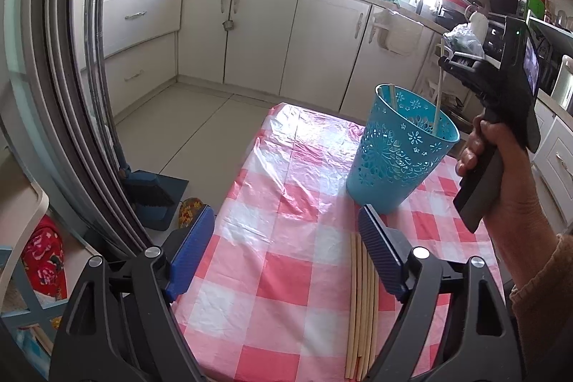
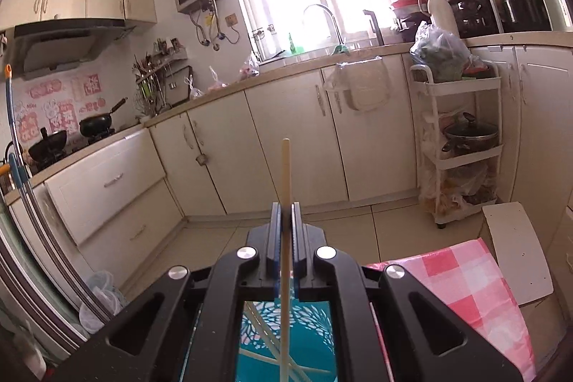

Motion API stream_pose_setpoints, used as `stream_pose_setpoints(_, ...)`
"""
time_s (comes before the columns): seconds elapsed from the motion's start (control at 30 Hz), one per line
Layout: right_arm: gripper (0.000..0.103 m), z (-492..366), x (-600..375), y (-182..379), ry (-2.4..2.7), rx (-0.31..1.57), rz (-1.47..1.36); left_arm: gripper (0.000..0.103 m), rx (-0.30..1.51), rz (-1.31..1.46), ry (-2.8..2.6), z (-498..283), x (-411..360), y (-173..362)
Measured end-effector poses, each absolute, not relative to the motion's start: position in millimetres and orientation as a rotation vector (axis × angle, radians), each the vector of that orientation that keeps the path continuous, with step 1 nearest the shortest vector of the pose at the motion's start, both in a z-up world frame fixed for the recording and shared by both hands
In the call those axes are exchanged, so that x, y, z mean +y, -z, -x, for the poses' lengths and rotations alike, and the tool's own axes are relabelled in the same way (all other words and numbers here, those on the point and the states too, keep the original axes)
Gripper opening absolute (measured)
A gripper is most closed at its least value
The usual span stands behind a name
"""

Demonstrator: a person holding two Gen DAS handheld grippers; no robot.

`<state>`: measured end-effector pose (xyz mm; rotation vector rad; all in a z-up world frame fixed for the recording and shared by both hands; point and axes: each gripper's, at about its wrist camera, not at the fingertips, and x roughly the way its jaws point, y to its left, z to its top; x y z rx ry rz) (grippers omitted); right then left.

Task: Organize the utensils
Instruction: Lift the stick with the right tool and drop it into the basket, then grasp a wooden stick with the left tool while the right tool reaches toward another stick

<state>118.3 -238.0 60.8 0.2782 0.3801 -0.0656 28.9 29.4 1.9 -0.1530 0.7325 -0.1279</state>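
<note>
Chopstick (image 1: pixel 438 95) is seen in the left wrist view pinched upright in the right gripper (image 1: pixel 446 56), lower end already inside the rim of the blue perforated bin (image 1: pixel 397 156). Long axis is near vertical, so the coming move is judged to be a straight release or drop into the bin. One more stick (image 1: pixel 392 95) leans inside against the far wall of the bin. The bin stands on the pink checked tablecloth (image 1: pixel 272 238), right of centre. Loose chopsticks (image 1: pixel 361 303) lie bundled on the cloth, running near to far, just under and beside the right finger (image 1: pixel 379 246) of the left gripper (image 1: pixel 286 238), whose jaws stand wide with nothing between them. The left gripper is the nearer one to that bundle. Nothing is seen blocking the bin mouth.

Right wrist view: the right gripper (image 2: pixel 285 213) is clamped shut on the held chopstick (image 2: pixel 285 174), which stands up past the pads and runs down into the blue bin (image 2: pixel 311 339) directly below. Crossed sticks (image 2: pixel 265 342) are visible at the bin bottom. The tablecloth (image 2: pixel 472 278) edge lies to the right; cabinets (image 2: pixel 286 138) are well apart.
</note>
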Motion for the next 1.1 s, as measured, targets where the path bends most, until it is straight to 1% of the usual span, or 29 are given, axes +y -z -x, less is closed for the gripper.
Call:
stream_pose_setpoints(0.33, 0.006, -92.4, -232.2, -42.9, 0.027, 0.464, -0.247, 0.079, 0.742, 0.169, 0.137, -25.4, 29.2, -4.0)
stream_pose_setpoints(0.57, 0.008, -33.4, -233.9, -38.2, 0.004, 0.494, -0.272, 0.081, 0.73, 0.175, 0.135, -16.3, 30.9, -9.3)
stream_pose_setpoints(0.6, 0.01, -21.8, -233.6, -34.1, 0.004, 0.51, -0.275, 0.082, 0.729, 0.175, 0.134, -14.9, 31.7, -9.2)
stream_pose_setpoints(0.63, 0.013, -10.0, -232.3, -27.9, 0.004, 0.533, -0.277, 0.083, 0.729, 0.175, 0.132, -13.1, 32.3, -9.4)
stream_pose_setpoints(0.7, 0.015, 8.2, -226.3, -12.1, -0.008, 0.607, -0.277, 0.083, 0.732, 0.176, 0.131, -10.2, 34.1, -8.5)
stream_pose_setpoints(0.83, 0.015, 30.8, -209.8, 33.4, -0.039, 0.796, -0.274, 0.084, 0.747, 0.175, 0.13, -3.4, 37.2, -5.8)
stream_pose_setpoints(0.93, 0.015, 27.5, -199.3, 57.8, -0.058, 0.901, -0.299, 0.084, 0.757, 0.166, 0.128, 3.7, 38.5, -3.8)
stream_pose_setpoints(1.1, 0.015, 10.2, -178.3, 75.1, -0.072, 0.958, -0.305, 0.084, 0.765, 0.156, 0.119, 12.0, 43.5, -2.8)
